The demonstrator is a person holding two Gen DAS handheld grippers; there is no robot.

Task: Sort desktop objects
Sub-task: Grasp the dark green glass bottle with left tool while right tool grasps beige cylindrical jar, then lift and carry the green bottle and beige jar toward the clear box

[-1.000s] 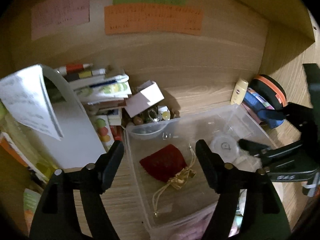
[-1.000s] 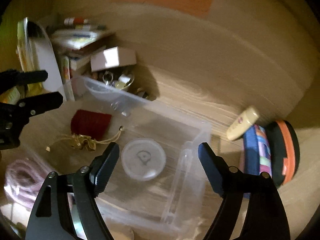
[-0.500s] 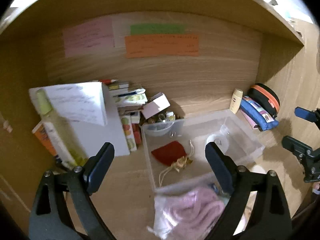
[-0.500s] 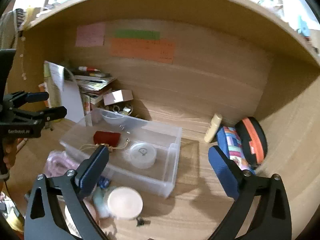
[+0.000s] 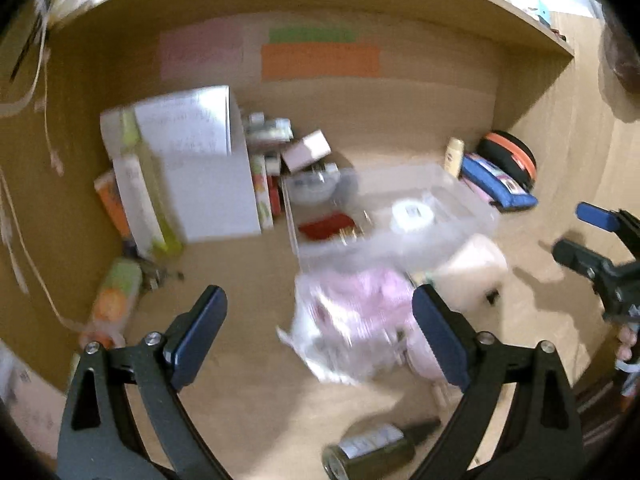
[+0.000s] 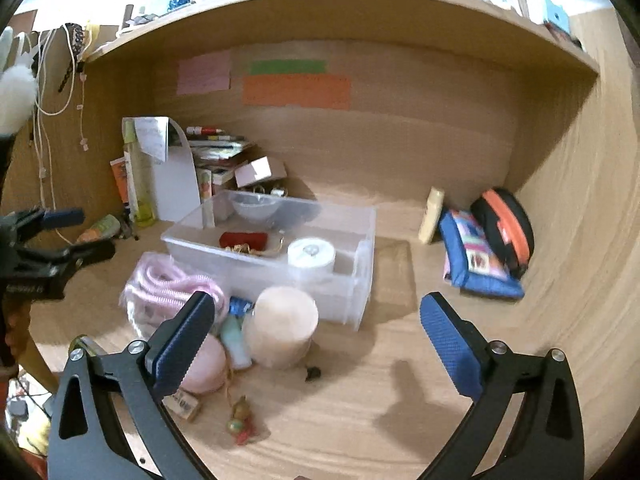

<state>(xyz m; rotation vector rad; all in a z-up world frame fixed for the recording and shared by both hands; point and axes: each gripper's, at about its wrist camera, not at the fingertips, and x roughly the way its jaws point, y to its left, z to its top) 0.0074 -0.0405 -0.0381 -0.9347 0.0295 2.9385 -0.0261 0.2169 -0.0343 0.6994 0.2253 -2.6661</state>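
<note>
A clear plastic bin [image 6: 352,280] sits mid-desk; it holds a red pouch [image 6: 243,239], a round white container [image 6: 311,254] and a small bowl [image 6: 255,205]. In front of it lie a bagged pink cord [image 6: 168,288], a pale cylinder [image 6: 282,326], a pink round item [image 6: 204,364] and a small tube [image 6: 236,338]. My right gripper [image 6: 316,344] is open and empty, held back above the desk's front. My left gripper [image 5: 320,332] is open and empty, above the pink bag [image 5: 352,320]. A dark bottle [image 5: 372,450] lies near the front edge.
Books, a white box [image 6: 260,172] and a white stand [image 6: 176,184] crowd the back left. A cream tube [image 6: 432,214], a blue pouch [image 6: 476,260] and a black-orange case [image 6: 506,230] lie at the back right. A keychain trinket [image 6: 240,424] and a small black bit [image 6: 313,373] lie in front.
Both grippers have pulled back from the bin toward the desk's front, so more of the desk and the loose items in front of the bin show. Both stay open.
</note>
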